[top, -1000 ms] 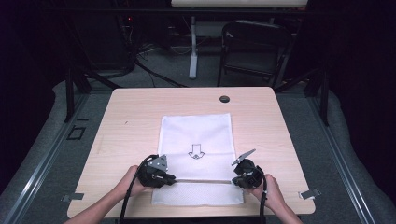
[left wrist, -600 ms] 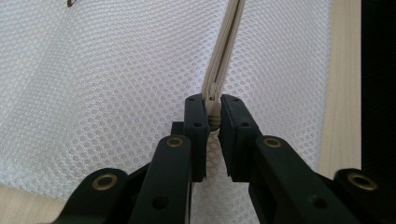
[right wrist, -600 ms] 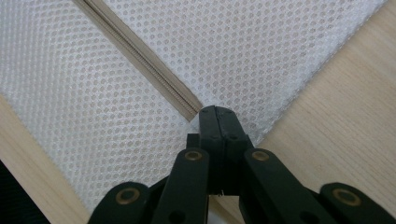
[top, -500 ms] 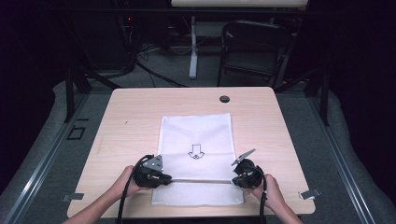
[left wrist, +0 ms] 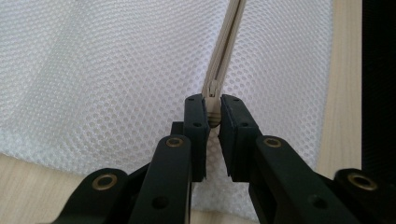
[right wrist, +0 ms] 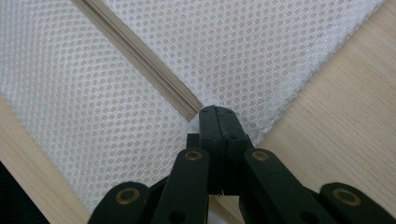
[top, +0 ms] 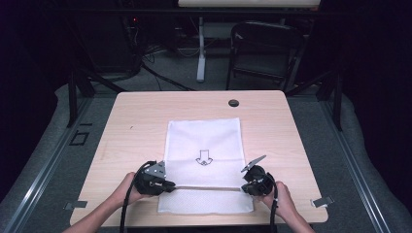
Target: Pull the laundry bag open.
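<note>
On the desk point(top: 145, 121), one white mesh bag point(top: 204, 141) lies flat while two low hands' grippers pinch its zipper point(top: 206, 188): left gripper point(top: 171, 184) on the pull, right gripper point(top: 244, 188) on the far end.

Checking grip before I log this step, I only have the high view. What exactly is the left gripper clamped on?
Observer: The left gripper pinches the zipper pull at the end of the beige zipper on the white mesh bag.
Operator: And the right gripper?
Observer: The right gripper is shut on the mesh bag's fabric right at the zipper's other end, near the bag's edge.
Operator: Zipper open or closed?
Observer: In the left gripper view its two beige sides lie together beyond the pull, so it looks closed there.
</note>
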A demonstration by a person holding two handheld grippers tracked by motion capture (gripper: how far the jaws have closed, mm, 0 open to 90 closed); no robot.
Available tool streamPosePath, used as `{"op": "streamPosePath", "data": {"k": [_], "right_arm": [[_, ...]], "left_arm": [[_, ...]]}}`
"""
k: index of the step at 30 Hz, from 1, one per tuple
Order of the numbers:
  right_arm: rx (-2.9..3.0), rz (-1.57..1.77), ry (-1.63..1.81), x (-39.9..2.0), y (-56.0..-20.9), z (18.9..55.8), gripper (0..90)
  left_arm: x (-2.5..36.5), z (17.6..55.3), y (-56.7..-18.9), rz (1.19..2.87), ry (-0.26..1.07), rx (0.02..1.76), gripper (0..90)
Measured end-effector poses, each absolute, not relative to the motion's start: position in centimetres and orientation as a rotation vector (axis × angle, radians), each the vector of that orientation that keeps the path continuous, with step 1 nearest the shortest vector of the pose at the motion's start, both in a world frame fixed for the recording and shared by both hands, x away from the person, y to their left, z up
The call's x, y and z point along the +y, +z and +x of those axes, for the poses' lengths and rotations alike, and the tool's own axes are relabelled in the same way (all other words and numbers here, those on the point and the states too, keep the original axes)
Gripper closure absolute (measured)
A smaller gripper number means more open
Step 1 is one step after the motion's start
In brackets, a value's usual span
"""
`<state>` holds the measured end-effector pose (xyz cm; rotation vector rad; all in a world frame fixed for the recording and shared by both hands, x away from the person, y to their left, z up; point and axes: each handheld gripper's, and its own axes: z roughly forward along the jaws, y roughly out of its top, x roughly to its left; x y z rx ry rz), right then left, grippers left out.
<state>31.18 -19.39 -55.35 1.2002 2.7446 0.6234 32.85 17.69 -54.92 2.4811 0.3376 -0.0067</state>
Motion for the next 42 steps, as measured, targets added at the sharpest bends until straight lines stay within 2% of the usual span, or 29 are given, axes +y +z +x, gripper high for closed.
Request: {"op": "streamPosePath", "data": {"k": [31, 38, 42], "right_arm": [[2.74, 1.214, 0.632, -19.4, -55.4, 31.2, 90.0], [2.739, 1.21, 0.627, -19.4, -55.4, 31.2, 90.0], [2.746, 1.203, 0.62, -19.3, -55.3, 31.2, 90.0]], "left_arm": [[23.5, 32.1, -55.0, 2.463, 0.026, 0.444, 81.6], [23.4, 32.2, -55.0, 2.492, 0.023, 0.416, 81.5], [23.4, 32.1, -54.5, 2.454, 0.021, 0.412, 79.4]]}}
